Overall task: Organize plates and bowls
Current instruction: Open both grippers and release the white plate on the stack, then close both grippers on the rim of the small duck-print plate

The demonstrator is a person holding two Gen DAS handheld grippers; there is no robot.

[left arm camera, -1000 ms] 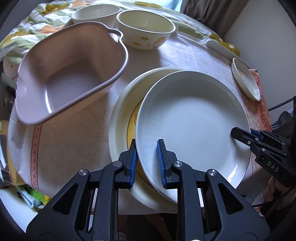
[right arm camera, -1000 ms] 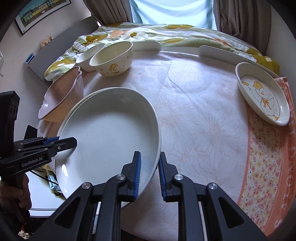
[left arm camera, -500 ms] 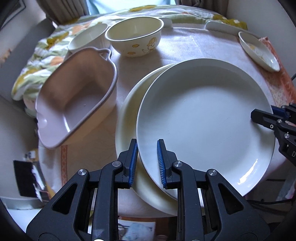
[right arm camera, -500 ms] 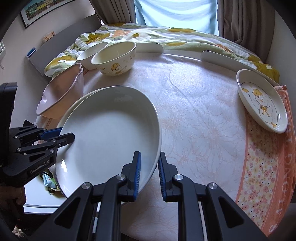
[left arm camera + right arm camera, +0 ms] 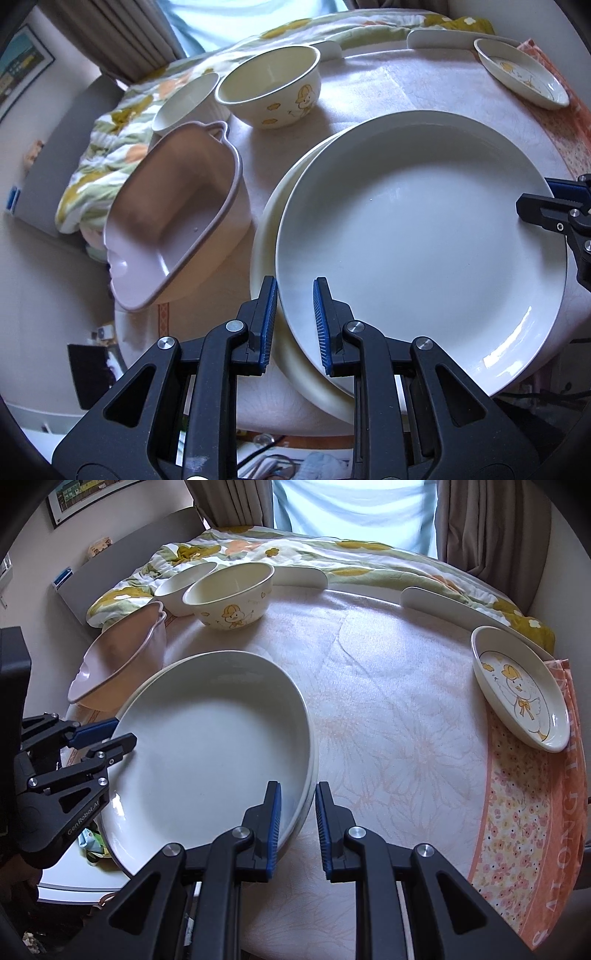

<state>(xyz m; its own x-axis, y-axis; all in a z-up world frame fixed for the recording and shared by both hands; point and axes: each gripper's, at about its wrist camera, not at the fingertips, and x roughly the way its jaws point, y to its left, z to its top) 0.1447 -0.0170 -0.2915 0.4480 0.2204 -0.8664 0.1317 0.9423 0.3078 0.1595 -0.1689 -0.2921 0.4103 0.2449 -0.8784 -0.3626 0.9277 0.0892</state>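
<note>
From your left wrist cam, your left gripper (image 5: 294,321) has its blue pads on either side of the rim of the white plate (image 5: 424,236), but there's daylight between pads and rim, so I can't tell if it's really pinching. That plate sits on a cream plate (image 5: 266,236) near the table's front edge. The pink basin (image 5: 177,218) is just left of the stack, with the duck bowl (image 5: 271,86) and a white bowl (image 5: 186,101) toward the far edge, and the small duck dish (image 5: 522,72) at the far right. From your right wrist cam, your right gripper (image 5: 298,825) straddles the white plate's (image 5: 207,746) right rim with the same visible gap. The tablecloth (image 5: 388,709) covers the table, and the duck dish (image 5: 521,688) sits by the right edge.
</note>
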